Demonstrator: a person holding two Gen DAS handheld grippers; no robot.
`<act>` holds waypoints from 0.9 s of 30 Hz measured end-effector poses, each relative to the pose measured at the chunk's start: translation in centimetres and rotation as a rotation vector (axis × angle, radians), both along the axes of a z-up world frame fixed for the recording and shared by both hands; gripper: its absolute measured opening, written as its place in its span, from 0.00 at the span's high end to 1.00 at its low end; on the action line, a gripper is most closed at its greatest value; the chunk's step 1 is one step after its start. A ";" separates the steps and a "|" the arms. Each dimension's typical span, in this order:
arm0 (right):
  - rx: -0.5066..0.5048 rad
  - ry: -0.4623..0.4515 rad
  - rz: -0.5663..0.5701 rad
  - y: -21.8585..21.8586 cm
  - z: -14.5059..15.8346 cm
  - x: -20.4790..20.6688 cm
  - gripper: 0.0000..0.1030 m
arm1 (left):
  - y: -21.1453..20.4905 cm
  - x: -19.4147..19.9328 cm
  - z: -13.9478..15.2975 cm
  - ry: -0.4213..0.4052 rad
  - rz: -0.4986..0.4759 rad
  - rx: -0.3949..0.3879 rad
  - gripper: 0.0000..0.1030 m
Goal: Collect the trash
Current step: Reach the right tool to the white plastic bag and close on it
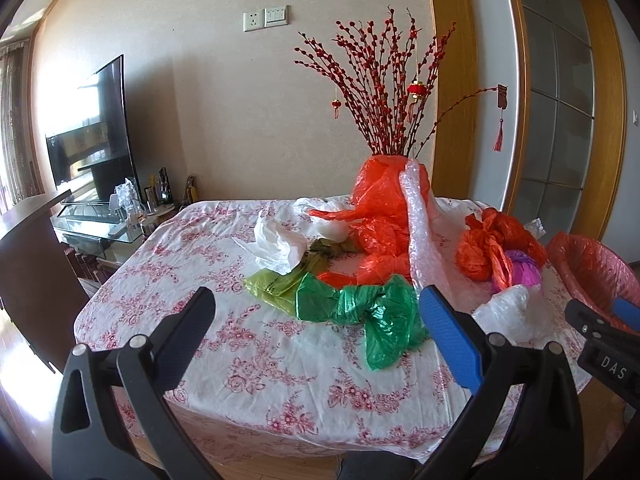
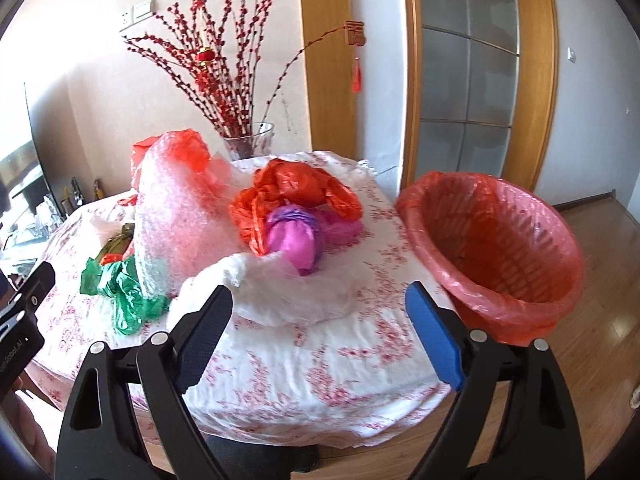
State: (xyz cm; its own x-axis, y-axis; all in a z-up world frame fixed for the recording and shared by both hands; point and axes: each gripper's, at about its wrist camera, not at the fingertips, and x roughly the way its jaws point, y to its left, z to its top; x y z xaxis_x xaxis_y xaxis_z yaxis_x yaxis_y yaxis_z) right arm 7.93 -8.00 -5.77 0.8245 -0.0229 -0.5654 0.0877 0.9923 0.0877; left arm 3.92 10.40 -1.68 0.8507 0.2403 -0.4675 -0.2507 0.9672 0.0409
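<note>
Crumpled plastic bags lie on a table with a floral cloth (image 1: 248, 368). A green bag (image 1: 368, 312), a yellow-green bag (image 1: 272, 284), a white bag (image 1: 276, 244), orange bags (image 1: 384, 216), bubble wrap (image 1: 424, 240) and a purple bag (image 2: 294, 240) show. A white bag (image 2: 288, 292) lies nearest my right gripper. A bin with a red liner (image 2: 496, 248) stands at the table's right edge. My left gripper (image 1: 316, 300) is open and empty, short of the green bag. My right gripper (image 2: 320, 300) is open and empty, short of the white bag.
A glass vase of red branches (image 2: 248, 144) stands at the table's back. A TV (image 1: 92, 128) on a glass stand is far left. A dark cabinet (image 1: 36, 264) stands left of the table. A wooden door frame (image 2: 536, 72) and wood floor (image 2: 600, 300) are right.
</note>
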 end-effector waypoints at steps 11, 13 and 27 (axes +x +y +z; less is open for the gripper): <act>-0.068 0.086 0.032 4.5 -3.3 5.4 0.16 | 2.5 1.6 -1.2 0.020 0.022 -0.037 0.04; -0.082 0.099 0.029 4.6 -4.0 5.6 0.17 | 2.7 1.7 -1.3 0.019 0.021 -0.041 0.04; -0.011 0.112 0.077 3.7 -4.9 4.6 0.67 | 1.5 2.7 -1.8 0.032 -0.050 -0.064 0.19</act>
